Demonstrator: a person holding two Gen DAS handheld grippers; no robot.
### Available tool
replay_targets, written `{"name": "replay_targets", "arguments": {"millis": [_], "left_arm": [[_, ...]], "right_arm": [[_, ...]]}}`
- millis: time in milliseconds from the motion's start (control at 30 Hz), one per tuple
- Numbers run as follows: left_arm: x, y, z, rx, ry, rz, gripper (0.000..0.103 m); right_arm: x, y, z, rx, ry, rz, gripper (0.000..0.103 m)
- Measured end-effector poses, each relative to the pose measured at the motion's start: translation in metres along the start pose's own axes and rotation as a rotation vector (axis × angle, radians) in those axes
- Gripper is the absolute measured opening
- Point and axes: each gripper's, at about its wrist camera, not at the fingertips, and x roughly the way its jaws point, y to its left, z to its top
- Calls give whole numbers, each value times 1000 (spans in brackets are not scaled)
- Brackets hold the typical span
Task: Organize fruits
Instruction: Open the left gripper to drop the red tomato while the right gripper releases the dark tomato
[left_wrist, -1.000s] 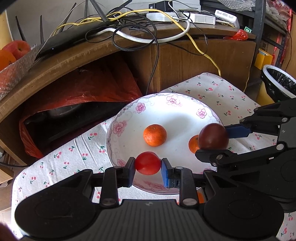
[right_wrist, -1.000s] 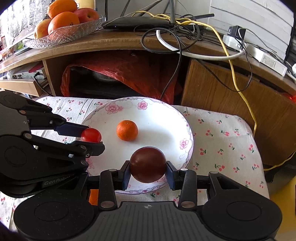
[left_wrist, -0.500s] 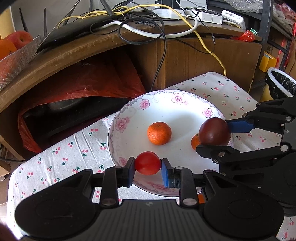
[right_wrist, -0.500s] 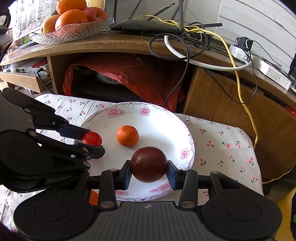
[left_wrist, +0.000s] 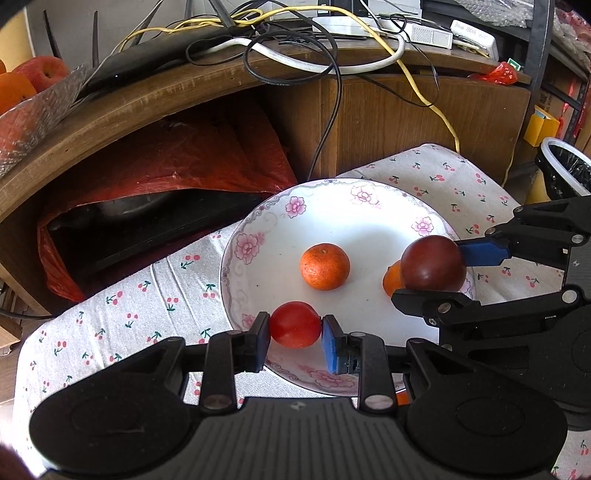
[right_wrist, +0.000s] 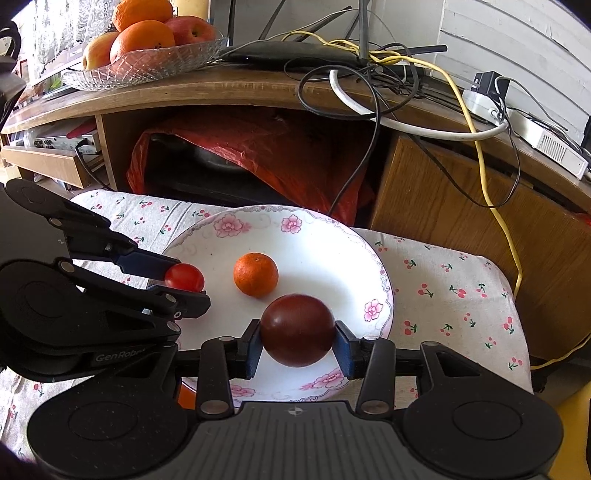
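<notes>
Both fingers grip fruit: left a red tomato (left_wrist: 294, 324) (small), right a dark plum (right_wrist: 297, 329).

"GenRobo", cut off, on left tongs (right_wrist: 184, 278) body.

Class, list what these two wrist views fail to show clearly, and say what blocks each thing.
1. Second orange: left wrist view, mostly hidden behind the dark plum held by the right gripper.
2. Plate near rim: right wrist view, covered by the gripper body.
3. Glass fruit bowl: left wrist view, cut off by the left edge.
</notes>
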Motion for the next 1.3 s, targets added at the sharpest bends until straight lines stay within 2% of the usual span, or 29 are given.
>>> {"name": "replay_targets", "arguments": {"millis": [1300], "left_arm": [[-11, 0, 1, 4, -39, 39, 43]], "right_arm": [[-6, -2, -2, 42, -28, -1, 41]]}}
